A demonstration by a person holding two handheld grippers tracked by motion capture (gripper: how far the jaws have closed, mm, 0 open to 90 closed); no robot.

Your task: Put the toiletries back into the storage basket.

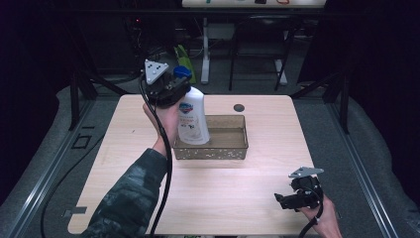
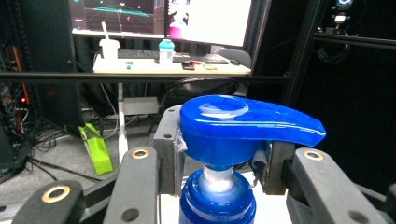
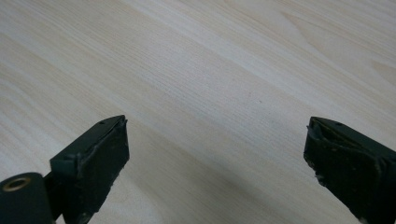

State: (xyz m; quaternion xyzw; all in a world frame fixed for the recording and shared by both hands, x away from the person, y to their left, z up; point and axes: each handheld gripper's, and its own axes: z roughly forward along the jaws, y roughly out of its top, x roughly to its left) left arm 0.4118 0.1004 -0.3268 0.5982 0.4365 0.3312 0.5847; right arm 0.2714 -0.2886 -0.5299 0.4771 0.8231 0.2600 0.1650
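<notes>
The left gripper (image 1: pixel 174 89) is clamped on the neck of a white pump bottle (image 1: pixel 192 116), just under its blue pump head (image 2: pixel 243 125). In the left gripper view the jaws press in from both sides on the collar below that head, with the blue cap (image 2: pixel 217 201) directly beneath them, so the grip looks firm and the bottle hangs upright from the tongs.

Below and just right of the left gripper, the bottle's base stands inside the left end of a clear, shallow plastic bin (image 1: pixel 233 148). Whether the base already rests on the bin's floor or hangs just above it cannot be told from the high view.

My reading is that the bottle is being set into the bin and that this is nearly done: the carry is over and the bottle is already within the bin's walls. What seems left is to settle it fully on the floor, spread the jaws, and lift the left gripper clear without tipping the tall bottle.

Further right, well apart from the bin, the right gripper (image 1: pixel 289 199) sits low over the near right part of the wooden table (image 1: pixel 237 198). Its jaws stand wide with only bare wood grain between them, so it holds nothing
</notes>
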